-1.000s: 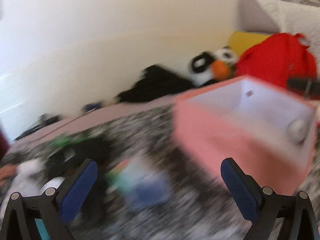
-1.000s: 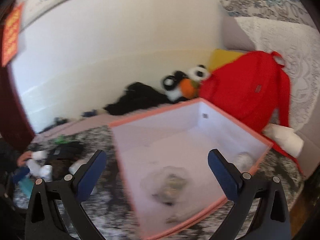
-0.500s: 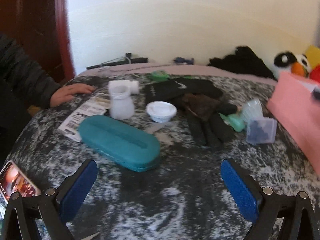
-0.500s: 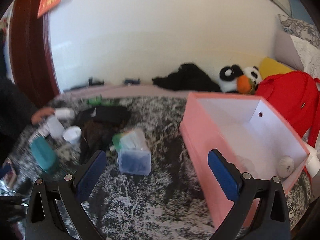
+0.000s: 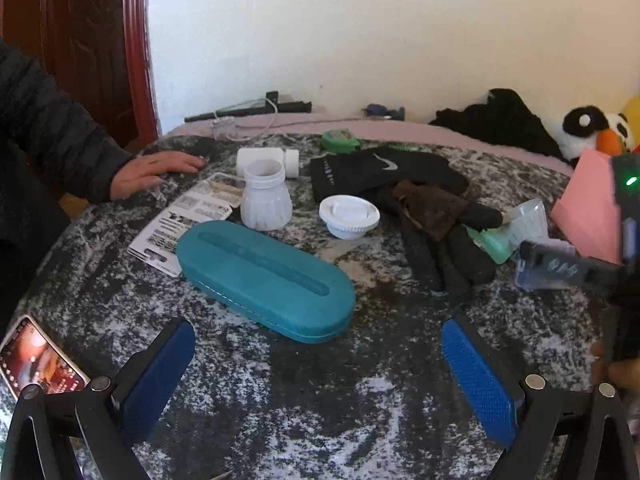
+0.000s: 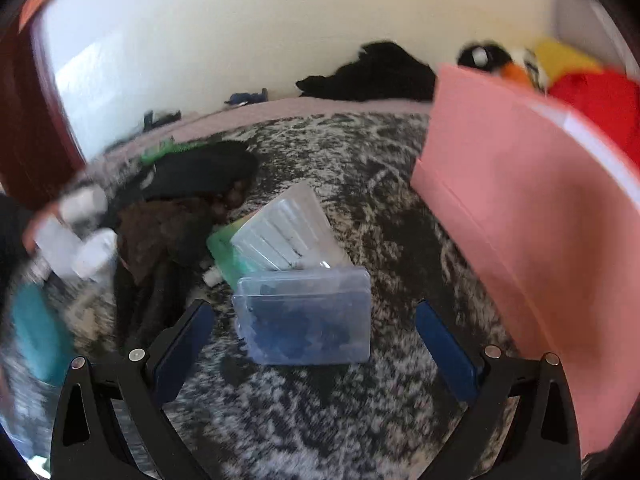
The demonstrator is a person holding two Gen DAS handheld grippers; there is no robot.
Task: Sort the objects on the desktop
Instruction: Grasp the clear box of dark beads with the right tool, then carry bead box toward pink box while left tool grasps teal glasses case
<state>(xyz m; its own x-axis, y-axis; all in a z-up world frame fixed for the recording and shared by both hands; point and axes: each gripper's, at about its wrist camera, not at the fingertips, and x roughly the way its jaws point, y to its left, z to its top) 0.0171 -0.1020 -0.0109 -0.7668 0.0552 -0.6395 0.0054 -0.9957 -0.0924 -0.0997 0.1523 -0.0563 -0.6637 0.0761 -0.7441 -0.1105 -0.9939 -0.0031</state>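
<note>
Pink box [image 6: 532,208] is sitting at the right of the table [image 5: 320,420], its side wall facing the right camera; inside is not showing in either view, so contents cannot be told. Teal case [image 5: 264,280] is lying near-left, right ahead of the left gripper [image 5: 320,376], long axis running diagonal. Black gloves [image 5: 436,236] are lying mid-table, over a black cloth [image 5: 376,168]. Clear case [image 6: 304,316] with dark blue bits inside is lying flat just ahead of the right gripper [image 6: 316,344], a clear ribbed lid [image 6: 284,232] and a green pack [image 6: 228,252] leaning just behind it. White jar [image 5: 266,200] is standing open at far left, its cap [image 5: 349,216] beside it, a second white bottle [image 5: 264,158] lying behind. A person's bare hand [image 5: 154,170] is resting on the far-left edge, a phone [image 5: 36,360] at the near-left edge.

Both grippers are released, jaws spread wide, nothing between them.

Judging: right gripper is lining up on the clear case, the box being close at its right. To do it well: be coming down with fingers straddling the short sides, keeping clear of the ribbed lid behind, closing low on the walls since clear plastic is likely slick, lifting level so the bits are not rattling the lid open. Right view is blurred, so be settling before closing. Left gripper is facing the teal case; grip across its narrow width, not its length
</note>
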